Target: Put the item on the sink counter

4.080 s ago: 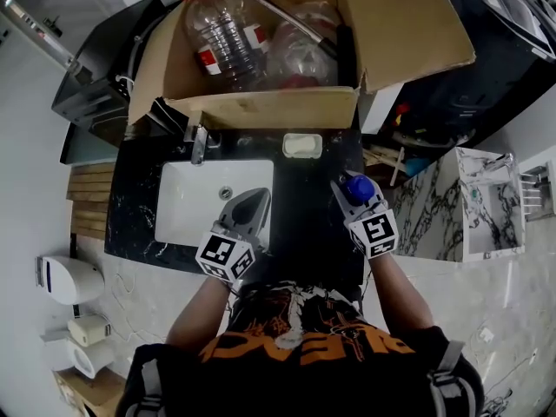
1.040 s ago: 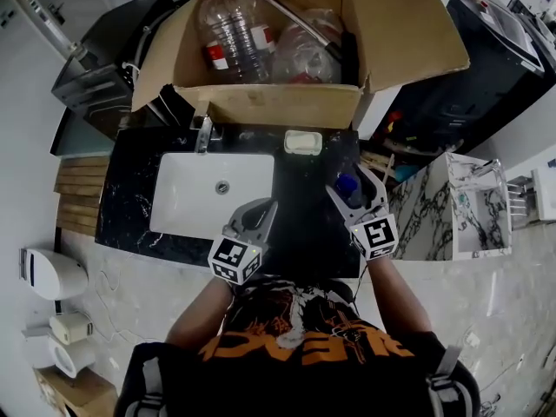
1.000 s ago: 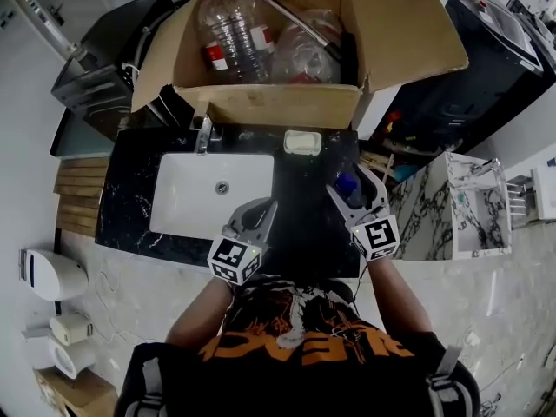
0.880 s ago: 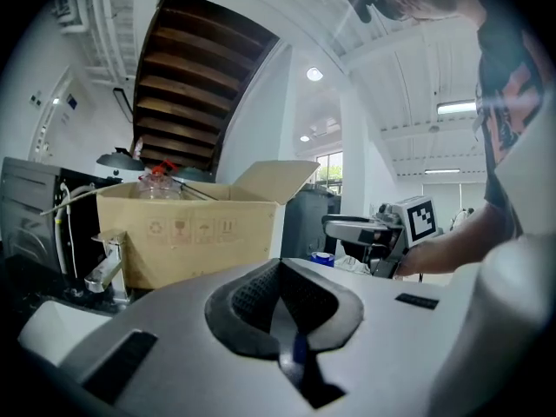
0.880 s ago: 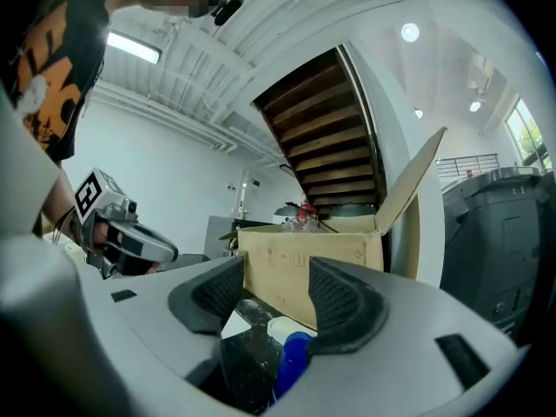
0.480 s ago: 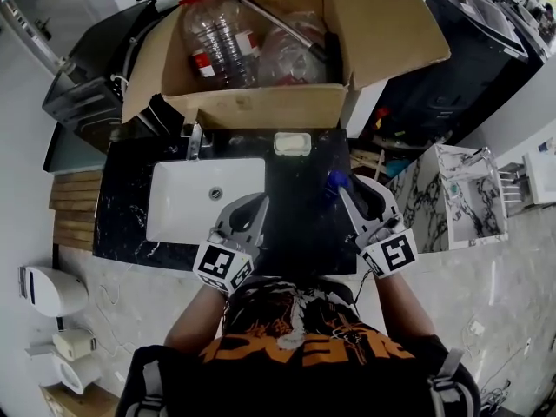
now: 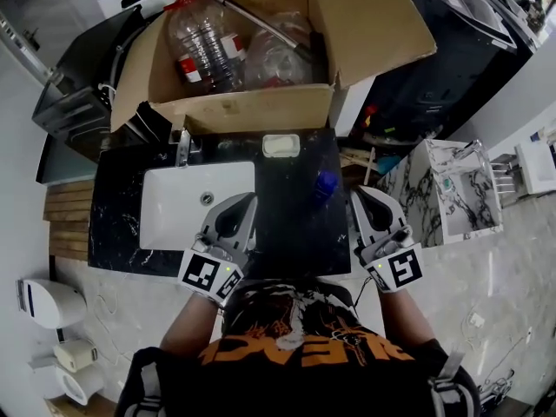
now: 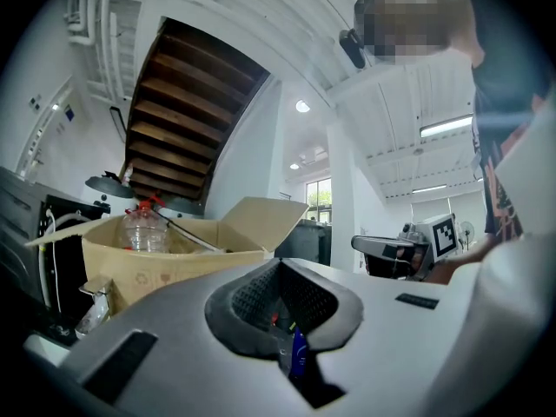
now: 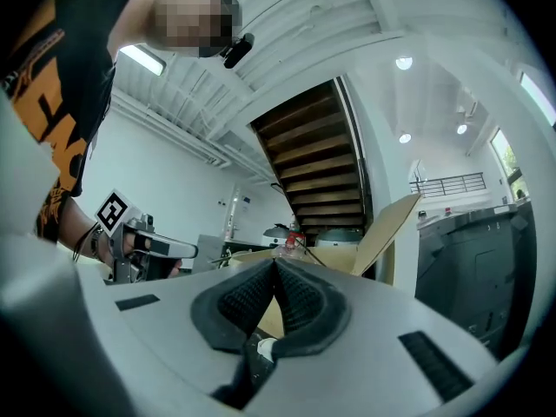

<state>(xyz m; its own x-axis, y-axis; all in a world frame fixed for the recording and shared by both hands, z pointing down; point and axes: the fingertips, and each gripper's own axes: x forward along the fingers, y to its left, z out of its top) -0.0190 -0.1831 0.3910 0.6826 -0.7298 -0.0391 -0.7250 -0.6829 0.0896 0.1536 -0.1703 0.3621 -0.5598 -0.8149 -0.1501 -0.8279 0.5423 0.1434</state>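
black sink counter (image 7: 291,220) below us. blue bottle (image 7: 325,183) sits on it, right of the white basin (image 7: 182,207). our right gripper (image 7: 367,201) is near the bottle, jaws clenched on nothing. left gripper (image 7: 236,207) over the basin edge, also closed, empty.

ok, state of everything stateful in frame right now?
blue item: on the black counter, right of the sink, not held
left tongs: shut, empty
right tongs: just closed, empty
cardboard box: flaps open, plastic bottles inside
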